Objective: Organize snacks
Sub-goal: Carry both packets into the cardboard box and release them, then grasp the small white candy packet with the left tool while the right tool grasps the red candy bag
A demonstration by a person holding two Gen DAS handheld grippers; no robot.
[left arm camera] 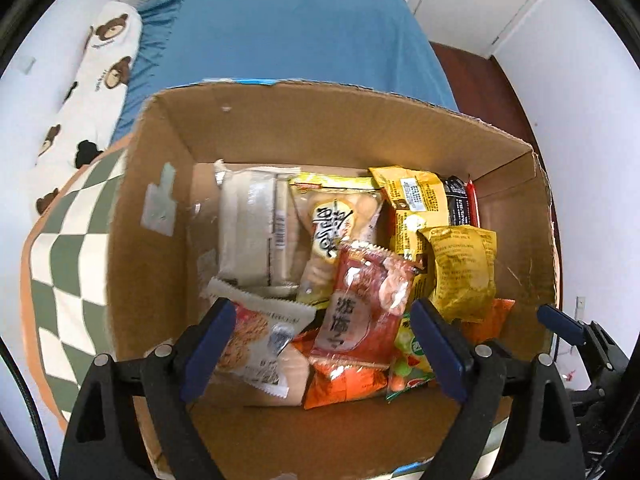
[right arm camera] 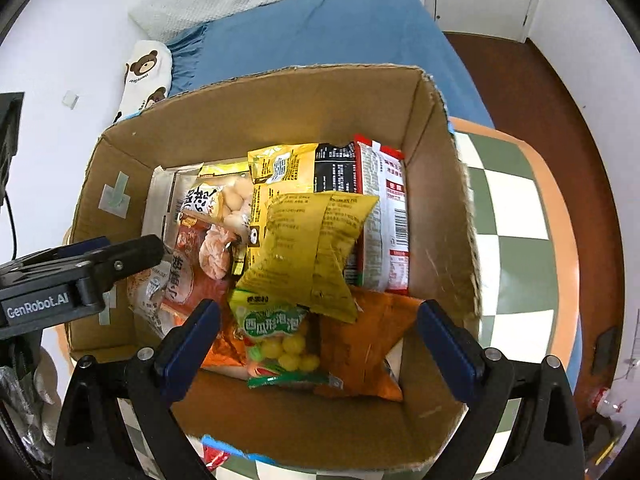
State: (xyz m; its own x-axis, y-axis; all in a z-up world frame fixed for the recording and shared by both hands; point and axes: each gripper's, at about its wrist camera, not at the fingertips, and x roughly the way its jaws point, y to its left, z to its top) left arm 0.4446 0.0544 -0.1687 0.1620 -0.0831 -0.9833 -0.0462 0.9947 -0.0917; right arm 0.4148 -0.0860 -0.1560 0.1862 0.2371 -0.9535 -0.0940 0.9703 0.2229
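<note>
An open cardboard box (left arm camera: 332, 120) (right arm camera: 440, 216) holds several snack packets. A red packet (left arm camera: 360, 304) (right arm camera: 188, 272) lies on top near the middle. A crumpled yellow bag (left arm camera: 460, 268) (right arm camera: 308, 248), a green candy bag (left arm camera: 404, 364) (right arm camera: 280, 344), orange packets (right arm camera: 360, 352) and a white biscuit pack (left arm camera: 248, 224) lie around it. My left gripper (left arm camera: 324, 352) is open and empty above the box's near side, over the red packet and an oat bar packet (left arm camera: 256, 340). My right gripper (right arm camera: 320, 348) is open and empty above the green candy bag.
The box stands on a small table with a green and white checked top (left arm camera: 68, 248) (right arm camera: 516, 216). A bed with a blue sheet (left arm camera: 296, 28) (right arm camera: 340, 28) and a bear-print pillow (left arm camera: 96, 80) lies behind. The left gripper's body (right arm camera: 60, 280) shows at the right wrist view's left edge.
</note>
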